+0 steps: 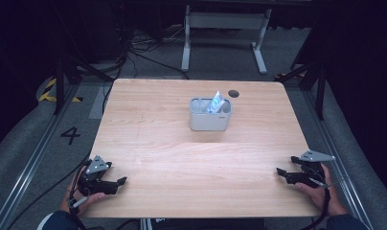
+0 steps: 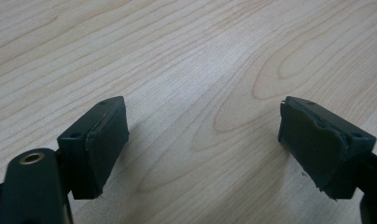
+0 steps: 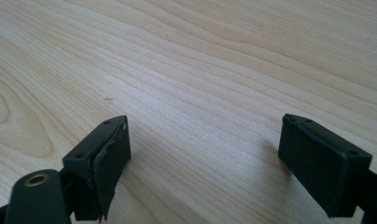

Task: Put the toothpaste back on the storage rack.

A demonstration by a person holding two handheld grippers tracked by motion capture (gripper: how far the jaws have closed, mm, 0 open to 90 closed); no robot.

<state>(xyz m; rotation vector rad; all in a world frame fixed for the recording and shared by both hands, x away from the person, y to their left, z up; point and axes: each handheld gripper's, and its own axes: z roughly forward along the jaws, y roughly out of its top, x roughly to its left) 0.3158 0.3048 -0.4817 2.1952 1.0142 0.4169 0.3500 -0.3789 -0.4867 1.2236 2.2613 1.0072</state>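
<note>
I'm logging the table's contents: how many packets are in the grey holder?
1. A blue-and-white packet sticks up, tilted, from the right part of the grey holder at mid-table. Others may lie hidden below its rim.

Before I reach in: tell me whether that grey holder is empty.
Not empty. The grey holder stands upright with a blue-white packet sticking out of its right compartment, leaning right.

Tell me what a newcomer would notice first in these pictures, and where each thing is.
A grey compartmented caddy stands alone toward the far middle of the wooden table, with a blue-and-white packet leaning out of its right side. At the near edge, the left gripper and right gripper rest at opposite corners, jaws open and holding nothing. A small dark hole marks the tabletop just behind the caddy.
</note>
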